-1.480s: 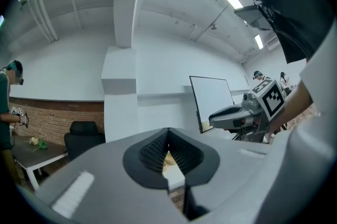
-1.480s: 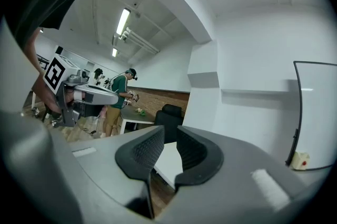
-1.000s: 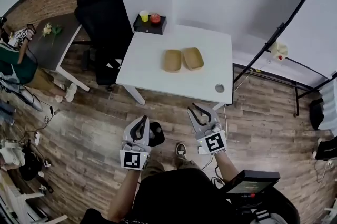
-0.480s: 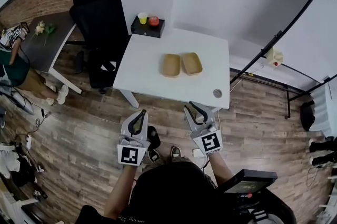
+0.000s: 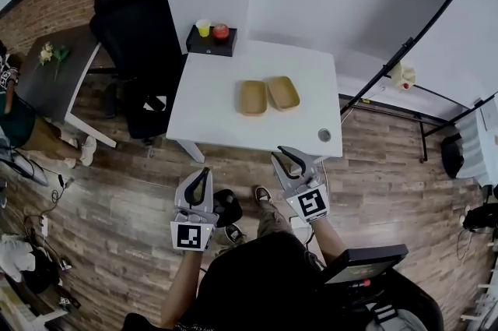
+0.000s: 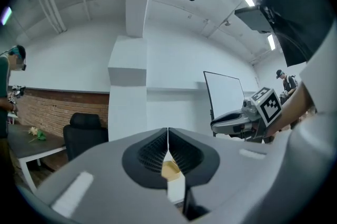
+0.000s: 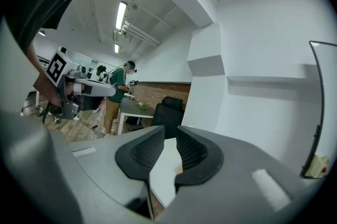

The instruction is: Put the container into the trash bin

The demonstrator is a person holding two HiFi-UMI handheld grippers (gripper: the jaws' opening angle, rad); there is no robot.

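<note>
Two tan containers point(image 5: 253, 97) point(image 5: 283, 93) lie side by side, open side up, on the white table point(image 5: 218, 119). My left gripper point(image 5: 201, 175) hovers over the wood floor just short of the table's near edge, jaws shut and empty. In the left gripper view its fingertips point(image 6: 168, 136) meet, and a tan container point(image 6: 170, 168) shows beyond them. My right gripper point(image 5: 289, 156) is at the table's near right edge. Its jaws point(image 7: 170, 146) stand apart with nothing between them. No trash bin can be made out for certain.
A black office chair point(image 5: 132, 33) stands left of the table, with a grey desk point(image 5: 58, 76) and a person point(image 5: 12, 111) beyond it. A black tray point(image 5: 212, 40) with a yellow cup sits at the table's far corner. A black-framed board point(image 5: 412, 49) stands at right. A black object point(image 5: 228, 205) lies on the floor by my left gripper.
Both grippers and the camera have come forward toward the table, whose near edge now lies just ahead of the fingertips. The jaws look the same as before.
</note>
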